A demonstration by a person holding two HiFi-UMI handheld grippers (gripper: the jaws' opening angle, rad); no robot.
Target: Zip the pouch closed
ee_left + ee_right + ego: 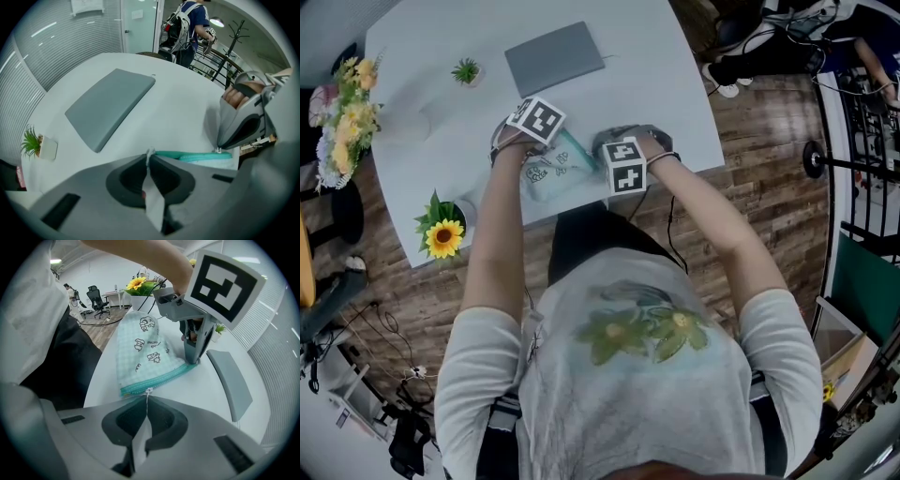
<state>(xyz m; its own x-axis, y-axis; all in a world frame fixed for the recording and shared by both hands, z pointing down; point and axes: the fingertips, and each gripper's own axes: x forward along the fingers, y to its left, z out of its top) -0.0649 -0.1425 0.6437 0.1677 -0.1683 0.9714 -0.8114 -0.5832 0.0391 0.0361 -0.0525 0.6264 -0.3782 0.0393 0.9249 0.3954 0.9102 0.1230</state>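
Closest to us, the pouch (551, 173) lies flat on the white table (675, 94), just in from the near edge. It is pale green with little drawings on it. A sunflower (444, 237) stands to the left of the pouch, at the table's near corner.

The right gripper (147, 398) is at the right end of the pouch. Its jaws are pressed together on the tiny zip pull (148, 391). The teal zip (168, 376) runs from there along the far side of the pouch to the left gripper (149, 157). Its jaws are almost together too, and they pinch the left end of the pouch, right where the zip starts.

We think the zip is nearly shut, because the zip pull sits close to the right end of the pouch. We cannot tell if a small bit is left open past it.

Past the pouch, well apart from it, lie a grey pad (555, 58) and a small green plant (466, 70).

Some things could go wrong:

- **The pull slips out.** The zip pull is very small, so a quick tug could slide it out of the jaws.
- **The pouch slides.** If the left gripper lets the cloth slip, the whole pouch moves along the table and the zip does not close.
- **The zip jams.** If we pull up instead of along the zip, the soft cloth could bunch and get stuck in the teeth.
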